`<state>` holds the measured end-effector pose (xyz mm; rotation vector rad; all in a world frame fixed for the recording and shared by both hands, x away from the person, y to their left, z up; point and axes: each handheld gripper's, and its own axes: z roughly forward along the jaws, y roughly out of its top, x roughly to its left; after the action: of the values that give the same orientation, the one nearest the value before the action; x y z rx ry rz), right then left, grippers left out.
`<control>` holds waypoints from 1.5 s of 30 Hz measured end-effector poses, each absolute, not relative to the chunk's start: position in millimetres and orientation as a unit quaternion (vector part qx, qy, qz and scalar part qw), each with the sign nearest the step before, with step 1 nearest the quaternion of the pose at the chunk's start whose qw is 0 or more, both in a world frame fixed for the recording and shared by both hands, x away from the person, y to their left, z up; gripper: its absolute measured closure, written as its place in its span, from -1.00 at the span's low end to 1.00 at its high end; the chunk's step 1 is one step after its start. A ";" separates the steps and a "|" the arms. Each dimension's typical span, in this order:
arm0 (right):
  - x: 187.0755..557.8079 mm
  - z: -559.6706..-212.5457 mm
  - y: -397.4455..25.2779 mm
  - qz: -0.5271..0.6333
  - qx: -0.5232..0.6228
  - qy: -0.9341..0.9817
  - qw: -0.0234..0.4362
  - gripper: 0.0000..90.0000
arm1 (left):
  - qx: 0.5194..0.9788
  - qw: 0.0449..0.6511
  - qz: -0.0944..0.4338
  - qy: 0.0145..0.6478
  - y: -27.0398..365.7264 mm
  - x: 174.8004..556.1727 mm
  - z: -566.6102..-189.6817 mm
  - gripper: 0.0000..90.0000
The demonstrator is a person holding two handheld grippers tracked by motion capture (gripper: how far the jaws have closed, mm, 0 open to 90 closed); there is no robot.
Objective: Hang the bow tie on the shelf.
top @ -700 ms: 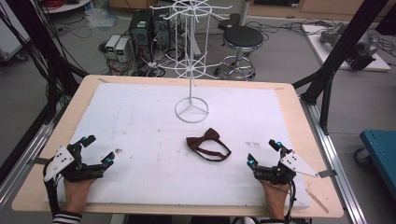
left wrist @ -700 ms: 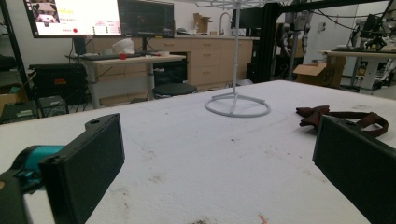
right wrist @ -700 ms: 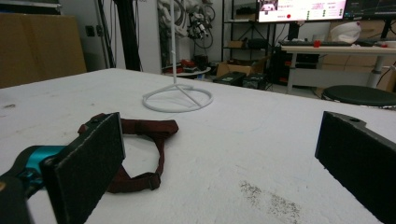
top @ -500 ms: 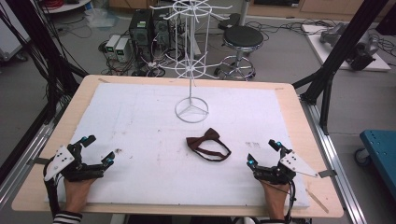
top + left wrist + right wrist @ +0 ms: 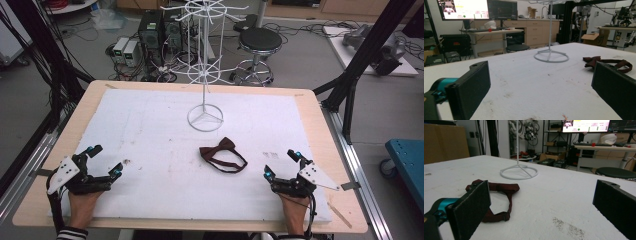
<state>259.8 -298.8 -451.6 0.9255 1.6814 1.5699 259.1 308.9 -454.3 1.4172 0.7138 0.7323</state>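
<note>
Bow tie (image 5: pixel 222 155), a single dark-red one with its strap looped beside it, lies flat on the white mat (image 5: pixel 150 130) near the middle of the table, between the two grippers and touching neither. One wooden table (image 5: pixel 320 120) carries the mat, which covers nearly all of its top. One white wire display stand (image 5: pixel 205 70) rises from a round base at the far centre of the mat, behind the bow tie and apart from it. One black stool (image 5: pixel 257 40) stands on the floor beyond the table's far edge. Two hand-held grippers rest at the near edge: the left gripper (image 5: pixel 103 161) at the left corner and the right gripper (image 5: pixel 282 163) at the right, each with its jaws spread wide and nothing between them. From the left gripper view the bow tie sits just past the right-hand jaw; from the right gripper view it lies behind the left-hand jaw.
</note>
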 end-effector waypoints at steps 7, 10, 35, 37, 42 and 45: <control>261.4 -450.9 -300.5 0.603 0.358 0.639 0.316 -0.98 | 0.621 0.642 0.322 0.314 309.0 259.4 -454.3 -0.94; 263.2 -448.2 -301.1 0.599 0.354 0.645 0.317 -0.98 | 0.621 0.643 0.321 0.314 308.8 259.4 -454.3 -0.94; 308.7 -386.4 -273.4 0.548 0.275 0.753 0.239 -0.98 | 0.620 0.644 0.320 0.314 309.1 259.5 -454.3 -0.94; 315.1 -381.8 -269.2 0.542 0.265 0.764 0.226 -0.98 | 0.619 0.644 0.320 0.315 309.0 259.6 -454.3 -0.94; 329.8 -372.8 -257.5 0.521 0.244 0.796 0.187 -0.98 | 0.620 0.644 0.320 0.315 309.2 259.5 -454.3 -0.94; 339.1 -367.8 -246.4 0.502 0.226 0.816 0.177 -0.98 | 0.620 0.644 0.320 0.314 309.4 259.4 -454.3 -0.94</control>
<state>339.1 -246.4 -367.8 0.6390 2.3105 1.4206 259.4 309.4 -454.3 1.4128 0.7153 0.7285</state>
